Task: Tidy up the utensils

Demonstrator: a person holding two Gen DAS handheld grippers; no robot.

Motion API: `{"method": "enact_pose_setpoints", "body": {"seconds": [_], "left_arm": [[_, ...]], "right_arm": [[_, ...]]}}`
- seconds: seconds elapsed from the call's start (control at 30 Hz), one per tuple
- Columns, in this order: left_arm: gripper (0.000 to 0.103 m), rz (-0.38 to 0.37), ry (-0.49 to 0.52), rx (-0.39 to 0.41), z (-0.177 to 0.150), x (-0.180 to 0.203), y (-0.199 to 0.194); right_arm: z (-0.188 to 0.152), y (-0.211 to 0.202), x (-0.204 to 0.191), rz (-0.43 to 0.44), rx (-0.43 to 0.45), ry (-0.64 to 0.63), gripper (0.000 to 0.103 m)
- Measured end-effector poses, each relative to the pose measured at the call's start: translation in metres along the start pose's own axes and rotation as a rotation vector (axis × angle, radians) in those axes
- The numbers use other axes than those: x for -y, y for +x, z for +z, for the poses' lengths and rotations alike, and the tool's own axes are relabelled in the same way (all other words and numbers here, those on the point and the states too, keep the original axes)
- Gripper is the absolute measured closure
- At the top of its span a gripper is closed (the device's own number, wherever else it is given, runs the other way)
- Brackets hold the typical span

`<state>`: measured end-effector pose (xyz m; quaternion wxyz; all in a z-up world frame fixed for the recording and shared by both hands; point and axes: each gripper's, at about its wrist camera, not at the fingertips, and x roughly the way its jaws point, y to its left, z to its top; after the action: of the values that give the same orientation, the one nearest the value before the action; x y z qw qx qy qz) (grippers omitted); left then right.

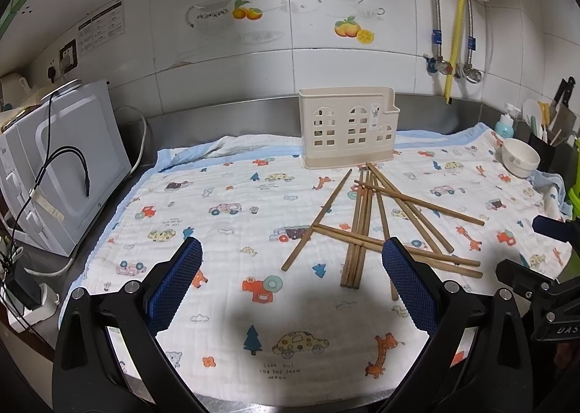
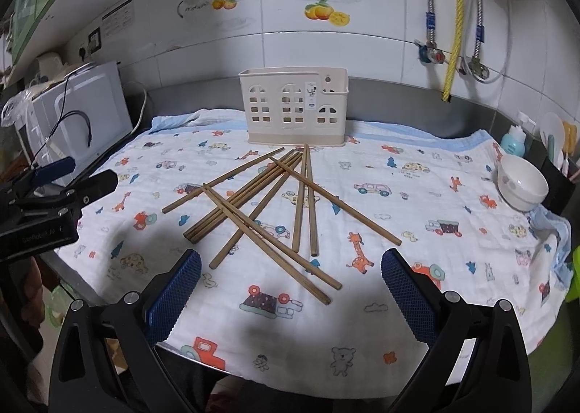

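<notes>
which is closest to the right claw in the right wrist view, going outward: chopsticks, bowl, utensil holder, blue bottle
1. chopsticks, scattered on the cloth just ahead of the right claw
2. bowl, off to the right
3. utensil holder, straight ahead near the wall
4. blue bottle, far right corner; too close to the holder to call

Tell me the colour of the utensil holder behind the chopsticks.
Cream, with window-shaped cutouts: the utensil holder shows best in the right wrist view.
</notes>
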<state>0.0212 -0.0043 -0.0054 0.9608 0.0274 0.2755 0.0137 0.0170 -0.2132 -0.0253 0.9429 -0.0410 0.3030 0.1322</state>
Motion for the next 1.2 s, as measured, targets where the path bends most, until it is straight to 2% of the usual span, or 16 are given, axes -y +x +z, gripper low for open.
{"method": "enact_pose_setpoints", "body": {"seconds": [0.3, 0.37, 0.5, 0.53, 0.6, 0.67, 0.77, 0.83, 0.97, 1.2], "left_arm": [[0.005, -0.013, 0.007, -0.022, 0.001, 0.001, 0.011], [0.005, -0.015, 0.009, -0.027, 0.001, 0.001, 0.014], [0.005, -0.011, 0.010, -0.038, 0.001, 0.000, 0.020], [0.005, -0.007, 0.011, -0.041, 0.001, 0.000, 0.021], [0.005, -0.005, 0.009, -0.048, 0.001, -0.001, 0.025], [0.005, -0.008, 0.006, -0.054, 0.002, -0.002, 0.028], [0.005, -0.020, 0.005, -0.068, 0.001, -0.004, 0.033], [0.005, -0.031, -0.005, -0.078, 0.000, -0.006, 0.036], [0.007, -0.042, -0.023, -0.097, -0.001, -0.010, 0.042], [0.009, -0.048, -0.024, -0.122, -0.003, -0.016, 0.052]], "right_arm": [[-0.001, 0.012, 0.013, 0.075, -0.045, -0.062, 0.009], [-0.001, 0.016, 0.017, 0.103, -0.076, -0.066, 0.021], [-0.001, 0.027, 0.028, 0.138, -0.124, -0.084, 0.030], [-0.002, 0.030, 0.030, 0.161, -0.136, -0.093, 0.037], [-0.005, 0.033, 0.030, 0.204, -0.142, -0.107, 0.041], [-0.010, 0.039, 0.029, 0.245, -0.163, -0.129, 0.053], [-0.015, 0.050, 0.030, 0.284, -0.208, -0.145, 0.064], [-0.017, 0.056, 0.030, 0.290, -0.221, -0.158, 0.066], [-0.019, 0.069, 0.030, 0.309, -0.244, -0.183, 0.076], [-0.021, 0.082, 0.026, 0.338, -0.264, -0.243, 0.085]]}}
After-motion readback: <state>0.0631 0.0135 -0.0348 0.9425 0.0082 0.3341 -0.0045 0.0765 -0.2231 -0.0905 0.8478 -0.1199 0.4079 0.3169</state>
